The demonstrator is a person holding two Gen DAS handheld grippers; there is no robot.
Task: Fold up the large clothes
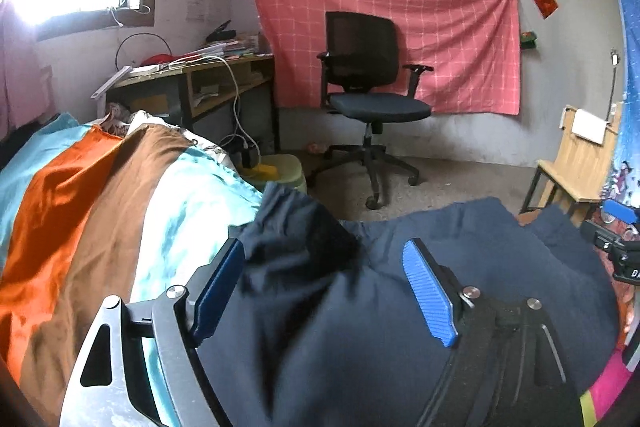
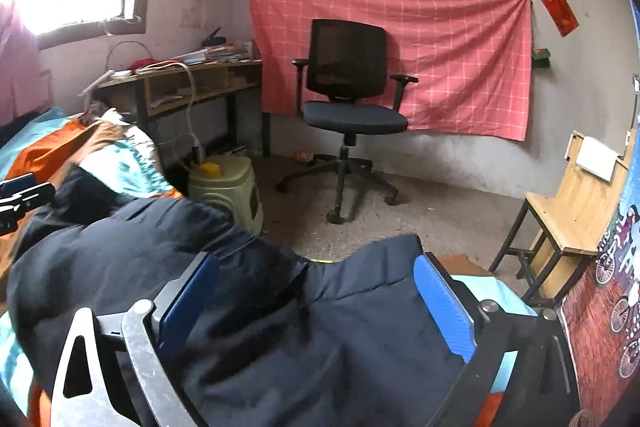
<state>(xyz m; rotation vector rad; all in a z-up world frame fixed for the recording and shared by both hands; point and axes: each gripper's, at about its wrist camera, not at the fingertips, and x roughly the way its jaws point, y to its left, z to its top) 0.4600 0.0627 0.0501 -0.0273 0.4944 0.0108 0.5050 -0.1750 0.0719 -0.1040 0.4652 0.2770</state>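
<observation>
My left gripper [image 1: 324, 287] has its jaws wide apart, and the dark blue garment [image 1: 340, 327] lies between and under them, but the pads do not press on it. My right gripper [image 2: 316, 303] is the same: jaws spread very wide, cloth bunched below them, nothing gripped. So I hold nothing in either hand.

The garment lies in a thick heap on the bed [image 1: 120, 207], at the edge that faces the room. In both views its far border reaches that edge, and past it I see only floor [image 2: 420, 211].

What can go wrong, as I judge it: the heap is loose and near the edge, so if I push or drag it forward, a part can slide off to the floor. The cloth is doubled and wrinkled, so if I close the jaws here, I may catch several layers, or only a fold, and the shape will go crooked. The striped bedcover looks smooth and shiny, so the garment can slip on it, or I can pinch the cover too.

For moving, there is open bed toward the left side, over the orange and brown stripes. A green stool [image 2: 228, 187] stands close to the bed edge. A wooden chair [image 2: 568, 219] is on the right, and the office chair [image 2: 348, 99] is well apart.
</observation>
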